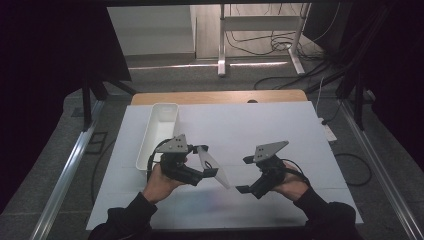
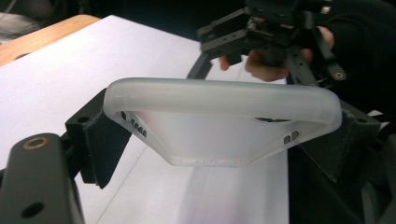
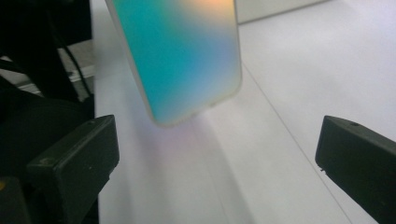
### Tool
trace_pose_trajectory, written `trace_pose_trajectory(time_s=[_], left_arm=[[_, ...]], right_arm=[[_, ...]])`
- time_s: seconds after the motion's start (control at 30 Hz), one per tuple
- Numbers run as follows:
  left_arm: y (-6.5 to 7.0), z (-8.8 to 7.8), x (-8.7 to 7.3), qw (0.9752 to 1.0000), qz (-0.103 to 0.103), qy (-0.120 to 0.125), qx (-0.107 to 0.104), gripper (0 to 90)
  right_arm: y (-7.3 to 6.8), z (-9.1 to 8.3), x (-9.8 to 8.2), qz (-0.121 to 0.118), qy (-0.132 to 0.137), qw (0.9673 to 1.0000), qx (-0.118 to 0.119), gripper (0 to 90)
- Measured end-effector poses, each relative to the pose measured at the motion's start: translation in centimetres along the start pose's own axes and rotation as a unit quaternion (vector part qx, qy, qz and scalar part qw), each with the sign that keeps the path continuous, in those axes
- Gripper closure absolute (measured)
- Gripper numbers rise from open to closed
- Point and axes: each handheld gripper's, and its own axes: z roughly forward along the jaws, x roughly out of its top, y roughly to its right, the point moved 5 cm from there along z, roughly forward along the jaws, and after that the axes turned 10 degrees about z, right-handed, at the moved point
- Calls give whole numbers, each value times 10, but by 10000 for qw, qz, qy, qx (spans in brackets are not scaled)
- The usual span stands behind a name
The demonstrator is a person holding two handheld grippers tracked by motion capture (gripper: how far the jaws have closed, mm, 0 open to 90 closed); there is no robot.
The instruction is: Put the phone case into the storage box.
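Observation:
A translucent frosted phone case (image 2: pixel 219 126) sits crosswise between my left gripper's (image 2: pixel 222 140) jaws, which are shut on its two long edges. In the high view the case (image 1: pixel 215 167) slants down to the right from the left gripper (image 1: pixel 205 161), low over the white sheet. In the right gripper view the case (image 3: pixel 187 56) shines teal and orange, and its lower corner hangs just beyond my right gripper (image 3: pixel 217 158). That gripper is open, with nothing between its jaws. From above, the right gripper (image 1: pixel 245 174) stands a little right of the case, apart from it.
A long white bin (image 1: pixel 159 132) lies at the left of the white sheet (image 1: pixel 280 130), behind the left hand. A wooden table edge (image 1: pixel 220 97) shows at the back. Beyond it are a desk frame (image 1: pixel 260 30) and cables on the floor.

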Motion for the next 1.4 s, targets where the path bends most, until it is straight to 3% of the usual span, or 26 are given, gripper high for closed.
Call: trace_pose_trajectory(time_s=[0.4, 0.63, 0.9, 1.17, 1.4], left_arm=[[-15, -5, -1, 9976, -129, -308, 606, 168], [-23, -6, -2, 9950, -248, -447, 856, 167], [-33, -10, -1, 9915, -302, -542, 1141, 168], [-47, -18, -2, 9873, -496, -587, 1387, 168], [-58, -20, -1, 9832, -609, -663, 1589, 168]], right_arm=[[7, -14, -8, -60, 26, 9984, -558, 0], [14, -25, -17, 151, 114, 9953, -946, 0], [19, -35, -23, 330, 187, 9927, -1149, 0], [24, -48, -34, 513, 215, 9879, -1445, 0], [28, -56, -46, 499, 158, 9811, -1861, 0]])
